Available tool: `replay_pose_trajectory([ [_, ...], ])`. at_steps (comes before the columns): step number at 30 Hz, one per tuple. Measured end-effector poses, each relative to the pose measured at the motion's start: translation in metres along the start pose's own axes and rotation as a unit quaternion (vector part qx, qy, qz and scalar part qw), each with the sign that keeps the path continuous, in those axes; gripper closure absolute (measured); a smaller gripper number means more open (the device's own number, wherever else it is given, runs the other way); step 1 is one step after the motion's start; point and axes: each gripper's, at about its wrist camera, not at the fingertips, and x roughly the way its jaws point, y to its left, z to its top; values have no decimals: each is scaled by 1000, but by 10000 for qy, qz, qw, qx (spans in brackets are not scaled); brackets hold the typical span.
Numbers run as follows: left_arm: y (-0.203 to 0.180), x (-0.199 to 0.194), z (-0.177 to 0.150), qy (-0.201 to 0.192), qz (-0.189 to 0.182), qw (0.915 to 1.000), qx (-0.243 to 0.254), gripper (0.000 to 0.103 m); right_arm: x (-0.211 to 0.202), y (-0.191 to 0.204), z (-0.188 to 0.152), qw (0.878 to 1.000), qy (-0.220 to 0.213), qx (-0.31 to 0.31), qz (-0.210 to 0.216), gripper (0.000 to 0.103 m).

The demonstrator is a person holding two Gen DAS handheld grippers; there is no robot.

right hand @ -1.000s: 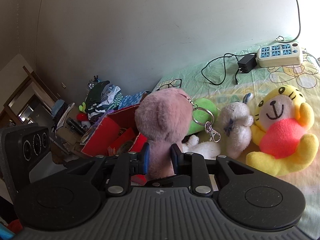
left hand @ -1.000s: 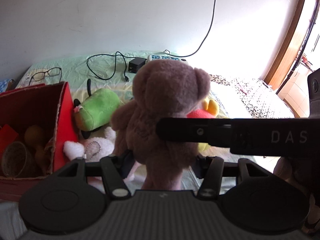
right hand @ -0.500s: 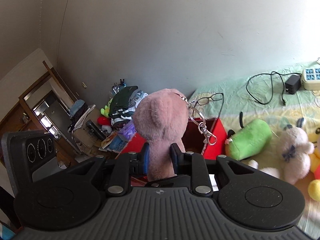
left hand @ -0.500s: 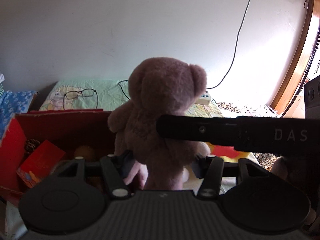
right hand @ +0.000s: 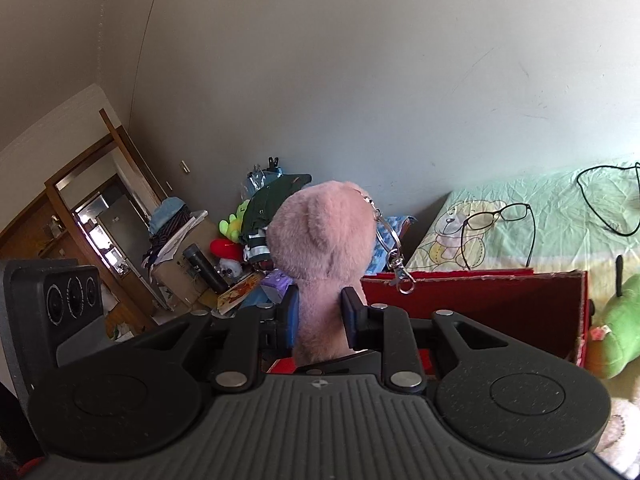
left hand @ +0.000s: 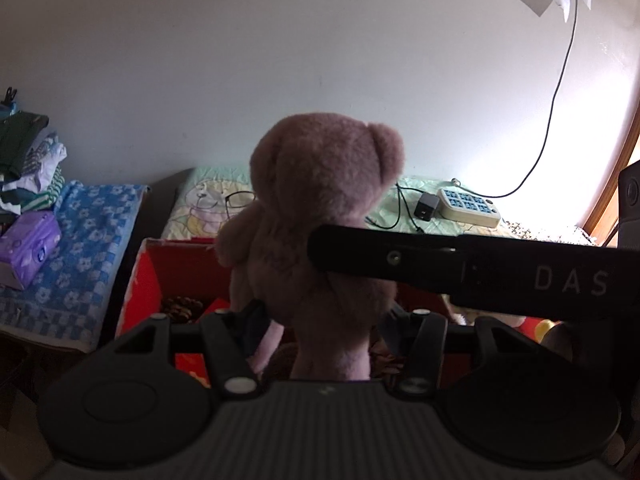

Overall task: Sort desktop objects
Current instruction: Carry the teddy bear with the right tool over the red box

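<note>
A soft, fuzzy mauve-pink teddy bear (left hand: 320, 216) is held in the air by both handheld grippers at once, just above an open red cardboard box (left hand: 146, 280) that sits on a bed covered with a pale green cartoon-print sheet (right hand: 552, 200). The left gripper (left hand: 320, 320) has its fingers pinching the bear's lower body, while the right gripper (right hand: 318, 316) has its fingers closed tight on the bear's neck or back; in the left view the right tool crosses in front of the bear as a dark bar. A silver keyring with a clasp (right hand: 394, 252) dangles from the bear's head. The box already holds a pine cone (left hand: 180, 306) and a red card, so sorting looks partly done, with this bear apparently next to go in. A lime-green plush toy (right hand: 618, 328) lies on the bed just beside the box, likely still to be sorted. Black-framed glasses (right hand: 498, 216), a black cable and a beige power strip (left hand: 468, 206) rest further back near the wall. The box walls stand high around the drop zone; the air above is open, though the bear's dangling keyring could catch the box's rear rim.
</note>
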Motion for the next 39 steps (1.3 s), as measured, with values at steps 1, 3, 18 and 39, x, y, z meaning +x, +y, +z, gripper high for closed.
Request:
replay_pose_trajectory([
  [1,6,3,-3,62,35,10000,-15,47,7,-1,-1,10000,53,82,10,78],
  [3,16,8,-8,182,86,9998,-34,47,19,-5,-4,9996,152,231,31,78],
  [18,69,52,-31,950,370,9938,-439,47,90,-40,-20,9876,1099,1107,165,79],
  [39,77,70,-37,1306,429,9893,-490,40,119,-59,-26,9715,1808,1438,-530,75],
])
